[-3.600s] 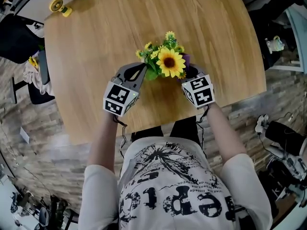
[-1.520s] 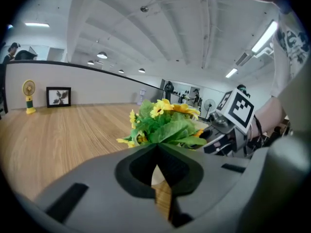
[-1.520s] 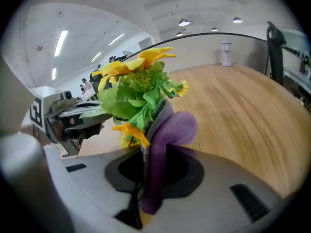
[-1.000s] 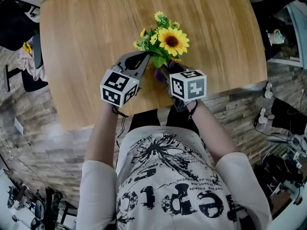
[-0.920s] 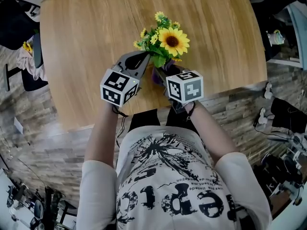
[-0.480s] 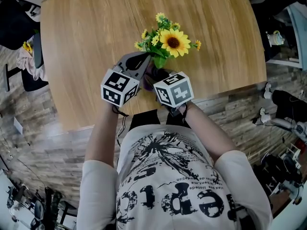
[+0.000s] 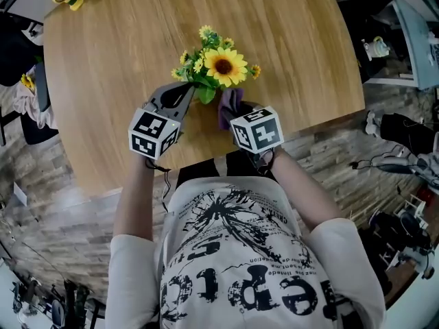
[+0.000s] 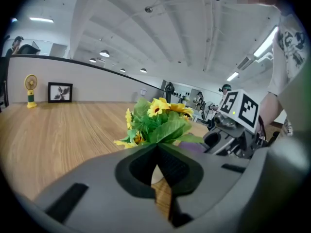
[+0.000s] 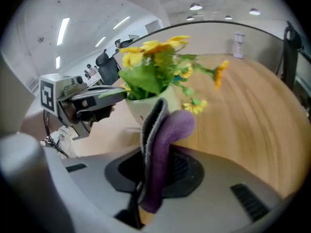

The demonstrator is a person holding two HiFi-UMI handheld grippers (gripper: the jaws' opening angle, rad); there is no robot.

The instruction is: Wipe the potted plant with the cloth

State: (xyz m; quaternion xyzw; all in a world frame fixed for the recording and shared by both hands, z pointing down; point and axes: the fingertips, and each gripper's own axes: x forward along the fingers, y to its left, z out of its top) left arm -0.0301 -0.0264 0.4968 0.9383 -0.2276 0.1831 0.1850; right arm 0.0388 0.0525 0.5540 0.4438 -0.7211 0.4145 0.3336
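- While the right gripper clamps one folded purple cloth between its jaws, the potted plant stands close to the round wooden table's near edge, just in front of the person.
- The cloth rises beside the white pot, on the plant's right; whether the two touch cannot be told.
- The left gripper has its jaws pressed together with nothing between them, tips at the leaves on the plant's left.
- Bare wood spreads wide beyond the plant and to both sides; the only tight room is the narrow strip between the pot and the near edge, where both grippers crowd in.
- Counted: two grippers, one cloth, one potted plant bearing one large sunflower and several small yellow blooms.
- At the table's far rim stand one small yellow fan and one framed picture, well apart from the plant.
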